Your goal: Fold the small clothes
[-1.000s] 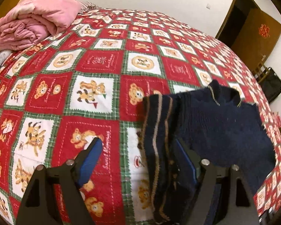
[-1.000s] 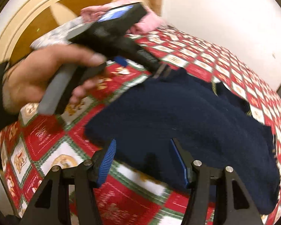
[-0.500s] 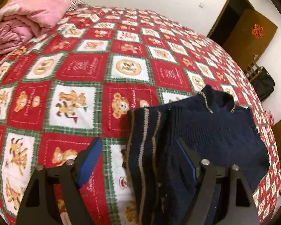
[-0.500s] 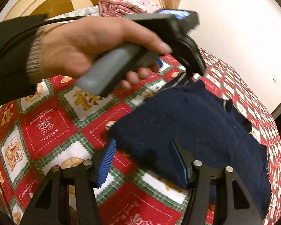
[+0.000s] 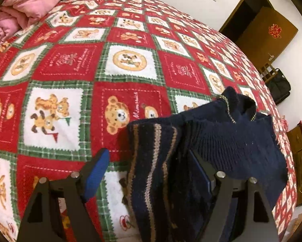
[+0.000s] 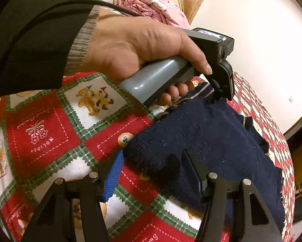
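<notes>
Both grippers, left (image 5: 148, 173) and right (image 6: 153, 171), spread wide, gripping nothing. Sweater (image 5: 221, 141) drapes over left finger; may snag, undoing fold.

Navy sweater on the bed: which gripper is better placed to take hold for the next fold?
Probably the left gripper: the navy sweater has its striped edge between the open jaws. The right gripper, also open, only faces the sweater's corner.

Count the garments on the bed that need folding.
1: a navy sweater lying on the bedspread, under both open grippers. Others may be hidden out of frame.
</notes>
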{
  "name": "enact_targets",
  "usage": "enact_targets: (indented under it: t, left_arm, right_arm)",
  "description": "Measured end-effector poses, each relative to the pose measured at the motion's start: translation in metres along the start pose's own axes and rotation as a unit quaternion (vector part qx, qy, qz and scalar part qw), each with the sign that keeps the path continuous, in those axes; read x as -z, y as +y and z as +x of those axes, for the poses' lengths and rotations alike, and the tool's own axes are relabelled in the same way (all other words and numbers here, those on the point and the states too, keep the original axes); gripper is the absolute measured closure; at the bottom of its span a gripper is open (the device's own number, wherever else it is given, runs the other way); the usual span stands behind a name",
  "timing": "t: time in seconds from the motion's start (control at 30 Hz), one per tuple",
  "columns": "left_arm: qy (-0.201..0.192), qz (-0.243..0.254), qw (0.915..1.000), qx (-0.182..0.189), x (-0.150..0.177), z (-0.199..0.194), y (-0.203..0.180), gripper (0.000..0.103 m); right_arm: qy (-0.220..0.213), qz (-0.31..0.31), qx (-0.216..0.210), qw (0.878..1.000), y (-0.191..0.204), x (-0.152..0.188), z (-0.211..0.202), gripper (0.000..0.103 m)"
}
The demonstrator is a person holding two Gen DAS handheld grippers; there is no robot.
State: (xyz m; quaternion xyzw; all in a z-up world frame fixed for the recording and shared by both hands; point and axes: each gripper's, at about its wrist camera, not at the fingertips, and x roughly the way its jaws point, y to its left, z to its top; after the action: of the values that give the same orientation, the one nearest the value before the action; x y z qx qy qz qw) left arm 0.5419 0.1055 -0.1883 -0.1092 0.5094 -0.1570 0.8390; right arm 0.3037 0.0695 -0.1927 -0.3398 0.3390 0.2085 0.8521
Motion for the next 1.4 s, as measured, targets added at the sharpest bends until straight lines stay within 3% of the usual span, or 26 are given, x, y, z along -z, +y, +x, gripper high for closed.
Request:
enact_targets:
  t: [0.17, 0.27, 0.33, 0.37, 0.47, 0.63, 0.8, 0.87, 0.93, 0.97, 1.07, 1.2, 1.4]
  left_arm:
    - [0.003, 0.017, 0.9999, 0.001, -0.003, 0.002, -0.002, 0.032]
    - [0.012, 0.018, 0.9994, 0.029, -0.006, 0.003, -0.004, 0.060]
    - [0.014, 0.018, 0.9988, 0.043, -0.007, 0.002, -0.007, 0.078]
    - [0.014, 0.023, 0.9987, 0.044, -0.007, 0.002, -0.009, 0.080]
    - [0.013, 0.028, 0.9988, 0.037, -0.006, 0.003, -0.012, 0.078]
    - [-0.006, -0.003, 0.9999, 0.013, -0.010, -0.001, 0.000, 0.045]
    - [-0.009, 0.002, 0.9999, 0.009, -0.009, 0.001, 0.002, 0.040]
    - [-0.007, 0.013, 0.9998, 0.012, -0.007, 0.004, -0.002, 0.044]
    - [0.003, 0.014, 0.9991, 0.041, -0.007, 0.007, -0.003, 0.087]
    - [0.009, 0.009, 0.9984, 0.055, -0.006, 0.006, -0.004, 0.087]
    - [-0.001, 0.022, 0.9987, 0.046, -0.008, -0.003, -0.010, 0.092]
    - [-0.007, -0.031, 0.9968, 0.073, -0.015, -0.020, -0.002, 0.095]
    - [-0.033, -0.048, 0.9944, 0.088, -0.023, -0.046, -0.018, 0.095]
  right_arm:
    - [0.000, 0.012, 0.000, 1.000, -0.002, 0.000, 0.006, 0.043]
    - [0.003, 0.015, -0.001, 1.000, -0.003, -0.003, 0.009, 0.045]
    - [0.005, 0.021, -0.007, 1.000, -0.005, -0.004, 0.011, 0.062]
    - [0.003, 0.019, -0.006, 1.000, -0.004, -0.005, 0.010, 0.075]
    - [0.001, 0.012, 0.000, 1.000, 0.000, -0.004, 0.010, 0.079]
    - [-0.002, 0.015, 0.002, 1.000, -0.001, -0.003, 0.008, 0.079]
    - [-0.004, 0.015, 0.000, 1.000, 0.003, -0.002, 0.006, 0.080]
    - [-0.005, 0.017, -0.002, 1.000, 0.001, -0.001, 0.007, 0.080]
    - [-0.010, 0.025, -0.007, 1.000, -0.002, -0.001, 0.005, 0.080]
    - [-0.014, 0.029, -0.008, 0.999, -0.006, -0.001, 0.003, 0.084]
    - [-0.030, 0.038, -0.013, 0.999, -0.014, -0.002, -0.005, 0.087]
    - [-0.044, 0.063, -0.024, 0.997, -0.028, -0.004, -0.017, 0.088]
    - [-0.079, 0.117, -0.035, 0.989, -0.062, 0.002, -0.045, 0.088]
